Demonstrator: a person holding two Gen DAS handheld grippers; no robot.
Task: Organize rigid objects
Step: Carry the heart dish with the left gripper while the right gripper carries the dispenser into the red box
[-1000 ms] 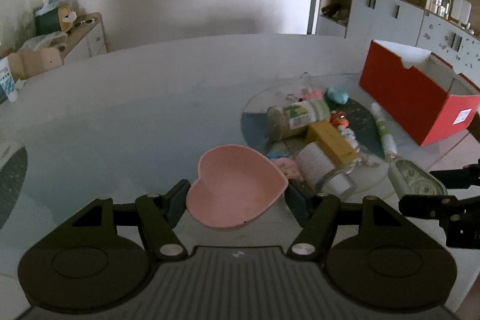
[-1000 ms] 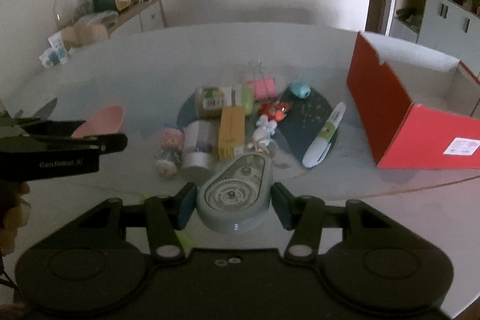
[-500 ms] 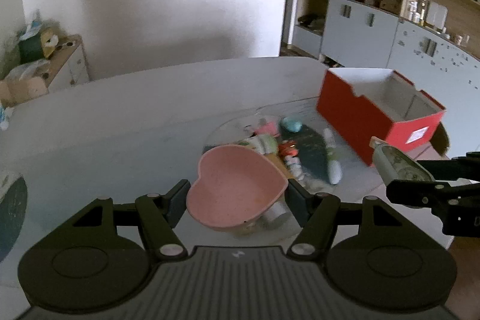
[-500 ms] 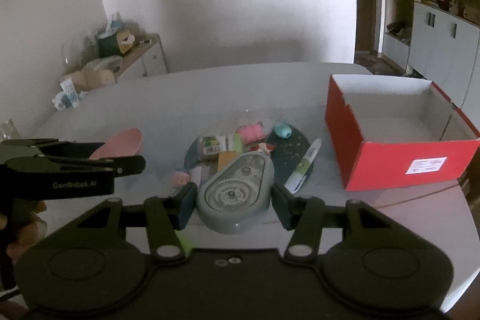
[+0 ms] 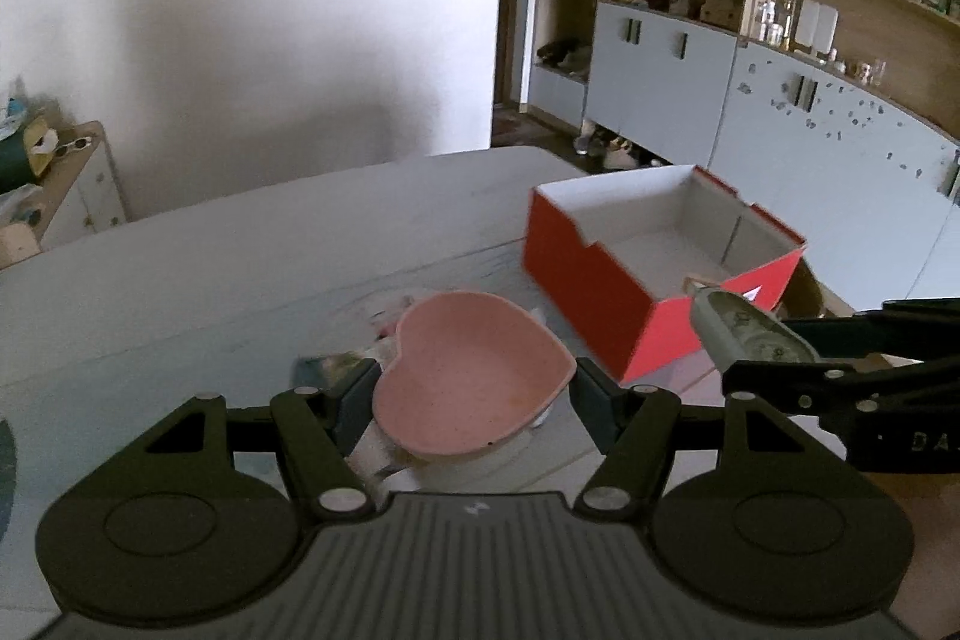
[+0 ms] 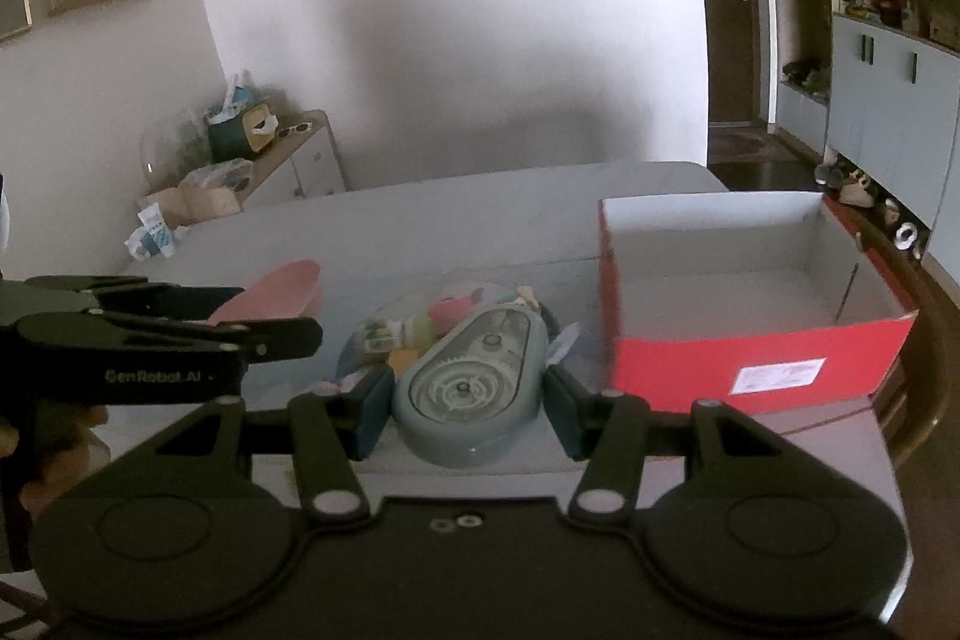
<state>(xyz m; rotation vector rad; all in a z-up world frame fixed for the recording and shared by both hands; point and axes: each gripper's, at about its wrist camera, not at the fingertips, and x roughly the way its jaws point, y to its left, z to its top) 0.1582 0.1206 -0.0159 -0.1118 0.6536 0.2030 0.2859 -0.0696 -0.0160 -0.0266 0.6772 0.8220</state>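
My left gripper is shut on a pink heart-shaped dish, held above the table. In the right wrist view my right gripper is shut on a grey-green correction tape dispenser, also lifted. The open red box with a white inside stands to the right and ahead of both; it shows as the red box in the right wrist view. The dispenser and the right gripper appear at the right edge of the left view; the left gripper with the dish shows at left in the right view.
A pile of small items lies on a round dark mat on the grey table, partly hidden behind the held things. A low cabinet stands by the far wall. Cupboards and shelves line the right side.
Both grippers have risen and swung toward the red box, carrying the dish and the dispenser. The pile has dropped behind the held objects and the box's inside has come into view.
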